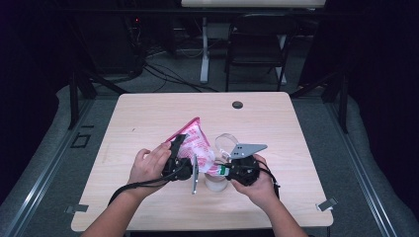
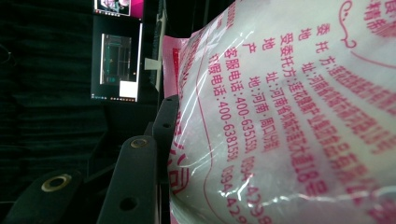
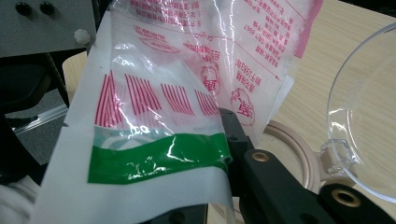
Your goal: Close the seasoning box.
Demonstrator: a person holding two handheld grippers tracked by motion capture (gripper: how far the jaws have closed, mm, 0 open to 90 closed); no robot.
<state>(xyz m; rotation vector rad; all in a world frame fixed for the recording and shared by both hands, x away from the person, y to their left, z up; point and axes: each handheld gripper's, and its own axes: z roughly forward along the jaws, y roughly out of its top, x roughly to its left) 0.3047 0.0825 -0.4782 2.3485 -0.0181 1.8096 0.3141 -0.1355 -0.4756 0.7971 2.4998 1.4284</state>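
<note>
Two grippers — left gripper [image 1: 179,148], right gripper [image 1: 225,170] — pinch a pink-printed plastic bag [image 1: 197,143] above a beige round container [image 1: 216,183]; tipping it to pour likely comes next.

Pink-printed bag [image 1: 196,143] tilted over lidded container [image 1: 216,181].

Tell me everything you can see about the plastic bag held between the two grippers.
The bag is clear, glossy plastic printed with pink-red Chinese text and a pink edge, full of a white filling. It tilts above the table, pink top corner up and away. The left gripper clamps its bulging body; the right gripper pinches the lower end, which has red bars and a green stripe, over a round container.
</note>
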